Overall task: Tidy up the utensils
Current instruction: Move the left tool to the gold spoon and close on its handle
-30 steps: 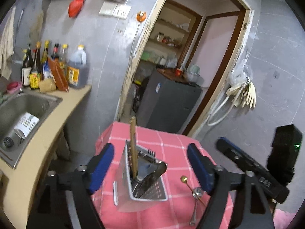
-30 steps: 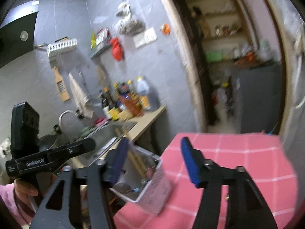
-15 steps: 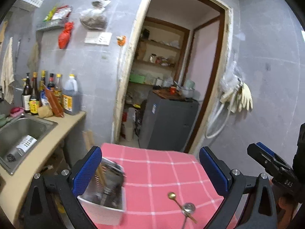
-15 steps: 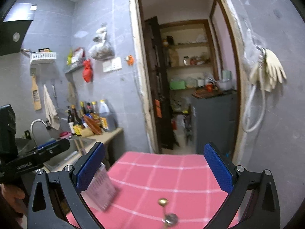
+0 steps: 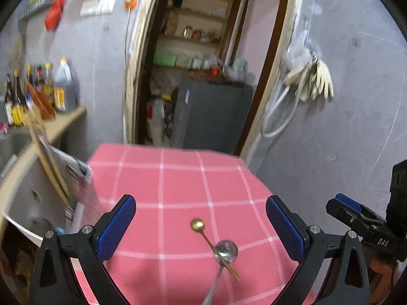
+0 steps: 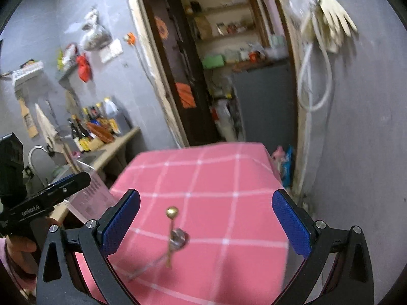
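At the far left edge of the pink checked tablecloth (image 5: pixel 178 183), the perforated metal utensil caddy (image 5: pixel 76 178) with its wooden chopsticks (image 5: pixel 48 162) now sits off to the side, no longer between the blue pads as it was a second ago. The left gripper (image 5: pixel 201 219) has swung right and its jaws, having just widened, stand fully apart with nothing between them. Near centre lie the two loose pieces: a small gold spoon (image 5: pixel 197 225) crossed over a steel spoon (image 5: pixel 225 250). The right gripper (image 6: pixel 206 219), jaws likewise just spread and empty, frames the same pair from the right. Both tools appear lined up for collecting the spoons, the work still outstanding.
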### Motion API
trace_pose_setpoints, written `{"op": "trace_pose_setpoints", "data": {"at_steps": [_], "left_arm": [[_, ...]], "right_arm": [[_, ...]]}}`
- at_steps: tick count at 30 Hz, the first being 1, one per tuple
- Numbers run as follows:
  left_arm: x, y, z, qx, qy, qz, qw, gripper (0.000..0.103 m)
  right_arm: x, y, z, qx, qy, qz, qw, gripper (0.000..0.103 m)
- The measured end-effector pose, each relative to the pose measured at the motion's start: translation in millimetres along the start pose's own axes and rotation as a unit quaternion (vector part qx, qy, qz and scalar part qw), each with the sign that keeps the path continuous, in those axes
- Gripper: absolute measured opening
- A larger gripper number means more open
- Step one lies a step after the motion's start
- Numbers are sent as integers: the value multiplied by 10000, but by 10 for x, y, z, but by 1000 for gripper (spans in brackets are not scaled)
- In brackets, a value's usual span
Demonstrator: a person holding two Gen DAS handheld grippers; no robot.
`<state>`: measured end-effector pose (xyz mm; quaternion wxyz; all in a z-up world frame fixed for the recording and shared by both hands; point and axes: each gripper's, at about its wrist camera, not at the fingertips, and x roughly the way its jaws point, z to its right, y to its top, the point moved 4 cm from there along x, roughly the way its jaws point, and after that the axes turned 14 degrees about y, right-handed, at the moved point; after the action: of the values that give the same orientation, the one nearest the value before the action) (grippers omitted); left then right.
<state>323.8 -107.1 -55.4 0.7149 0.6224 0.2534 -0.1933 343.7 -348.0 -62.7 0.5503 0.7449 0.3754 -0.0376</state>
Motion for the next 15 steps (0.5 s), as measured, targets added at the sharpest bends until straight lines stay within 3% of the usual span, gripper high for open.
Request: {"op": "trace_pose_setpoints", "data": {"at_steps": [2, 4, 9, 15], "left_arm": [[187, -70, 34, -133, -28, -305, 9994, 101], [345, -139, 43, -248, -17, -488, 9985, 99], [706, -336, 82, -283, 67, -865, 9958, 87], [1155, -551, 83, -465, -124, -1651, 9851, 60]], "right_arm": [[65, -98, 85, 75, 0, -97, 9999, 98], [162, -188, 137, 80, -6, -219, 9997, 86], [414, -387, 151, 176, 217, -440, 9986, 70], [864, -657, 53, 249, 583, -971, 9933, 42]]}}
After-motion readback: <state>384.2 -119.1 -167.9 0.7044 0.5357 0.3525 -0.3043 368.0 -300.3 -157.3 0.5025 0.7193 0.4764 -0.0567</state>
